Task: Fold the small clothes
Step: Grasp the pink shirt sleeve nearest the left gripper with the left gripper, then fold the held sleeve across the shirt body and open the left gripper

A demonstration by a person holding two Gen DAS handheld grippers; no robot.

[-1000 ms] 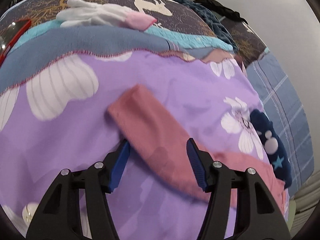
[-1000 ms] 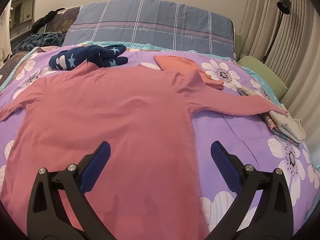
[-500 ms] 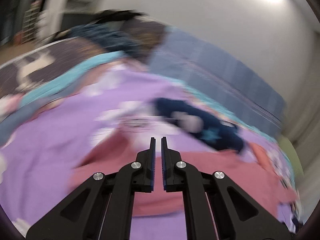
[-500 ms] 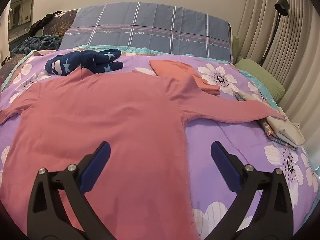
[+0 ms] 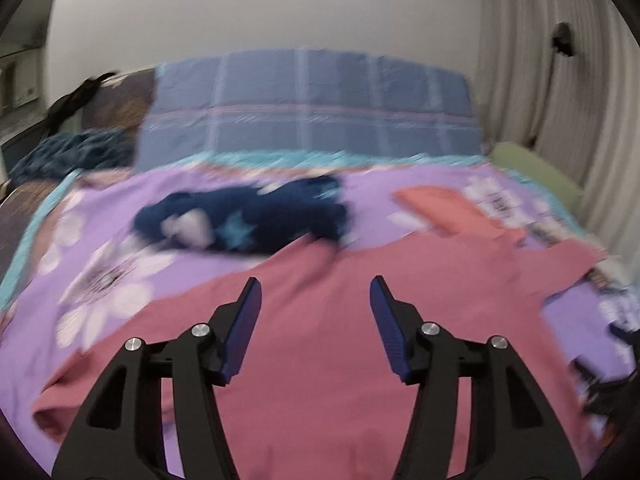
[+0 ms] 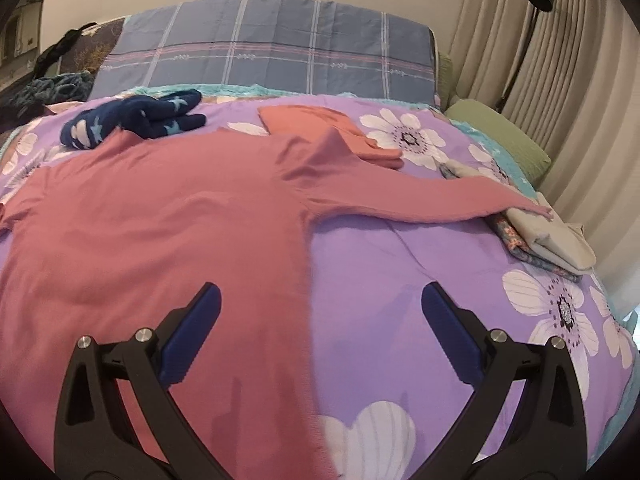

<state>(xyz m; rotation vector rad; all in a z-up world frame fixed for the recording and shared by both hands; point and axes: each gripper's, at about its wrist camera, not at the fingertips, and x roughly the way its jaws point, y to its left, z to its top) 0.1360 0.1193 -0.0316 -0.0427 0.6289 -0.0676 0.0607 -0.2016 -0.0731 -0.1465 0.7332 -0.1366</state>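
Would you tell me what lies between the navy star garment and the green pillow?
In the right wrist view, a folded orange garment lies between the navy garment and green pillow.

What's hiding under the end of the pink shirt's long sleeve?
The pink shirt's sleeve end rests on a beige folded cloth, which lies on a patterned one. What lies under that stack is covered.

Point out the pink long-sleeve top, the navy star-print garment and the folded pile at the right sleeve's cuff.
pink long-sleeve top (image 6: 160, 216), right wrist view, middle of the body panel.
navy star-print garment (image 6: 136, 122), right wrist view, centre of the bunched fabric.
folded pile (image 6: 552, 236), right wrist view, top beige layer.
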